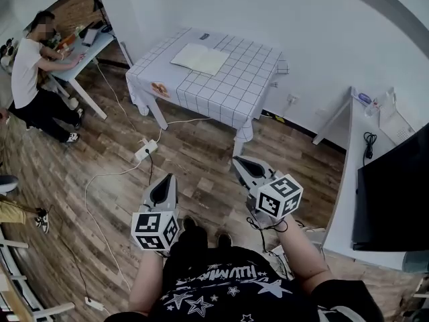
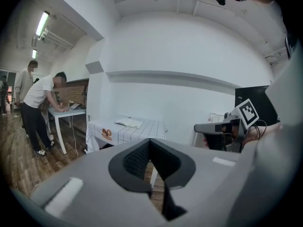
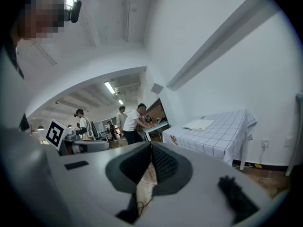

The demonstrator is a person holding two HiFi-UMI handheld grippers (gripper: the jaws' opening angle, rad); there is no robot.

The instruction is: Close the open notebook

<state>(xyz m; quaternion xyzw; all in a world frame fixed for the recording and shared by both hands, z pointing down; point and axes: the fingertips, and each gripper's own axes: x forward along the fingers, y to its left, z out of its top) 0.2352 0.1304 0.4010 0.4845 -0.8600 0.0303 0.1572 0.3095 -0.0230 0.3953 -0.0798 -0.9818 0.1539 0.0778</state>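
Observation:
The open notebook (image 1: 200, 59) lies flat with pale pages on a table covered by a white checked cloth (image 1: 234, 86) near the far wall. It also shows in the left gripper view as the notebook (image 2: 129, 122) and in the right gripper view as the notebook (image 3: 199, 124). Both grippers hang over the wooden floor, well short of the table. My left gripper (image 1: 163, 182) is shut with nothing in it, its tips meeting in its own view (image 2: 149, 140). My right gripper (image 1: 240, 161) is likewise shut and empty (image 3: 151, 144).
A person (image 1: 27, 72) leans over a white desk (image 1: 84, 56) at the far left. A power strip with cables (image 1: 145, 151) lies on the floor between me and the table. A white counter with a dark screen (image 1: 395, 186) stands along the right.

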